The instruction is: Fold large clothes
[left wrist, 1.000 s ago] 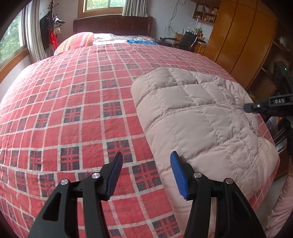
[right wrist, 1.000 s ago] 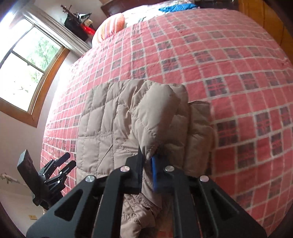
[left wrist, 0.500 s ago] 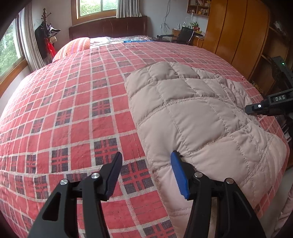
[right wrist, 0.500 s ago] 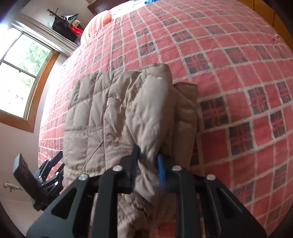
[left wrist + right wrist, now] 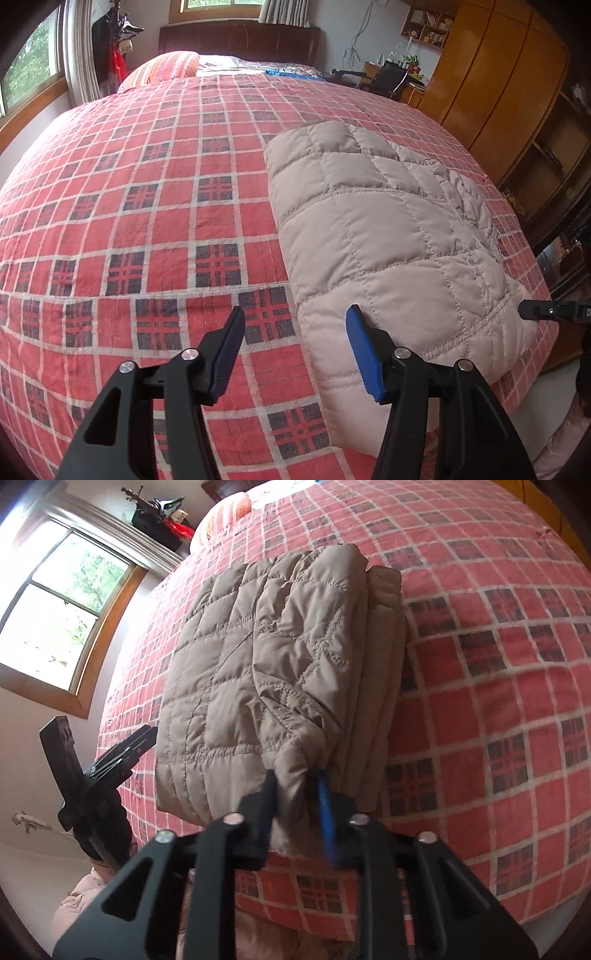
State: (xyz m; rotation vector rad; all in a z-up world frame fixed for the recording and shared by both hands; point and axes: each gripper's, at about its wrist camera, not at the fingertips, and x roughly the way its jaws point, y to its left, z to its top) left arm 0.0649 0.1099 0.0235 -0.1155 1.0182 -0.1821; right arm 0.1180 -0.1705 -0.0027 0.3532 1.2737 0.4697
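Jacket, quilted and beige, lies folded in a thick stack on the bed, near its near right edge. Going left to right: the left tongs hover wide and empty just off the stack's near left corner, their right finger over the padding, probably ready to steady or square that side. The right tongs are pinched on a bunched end of the top layer at the near edge, seemingly a sleeve or hem, likely to lay it flat so the puffy fabric does not spring open.
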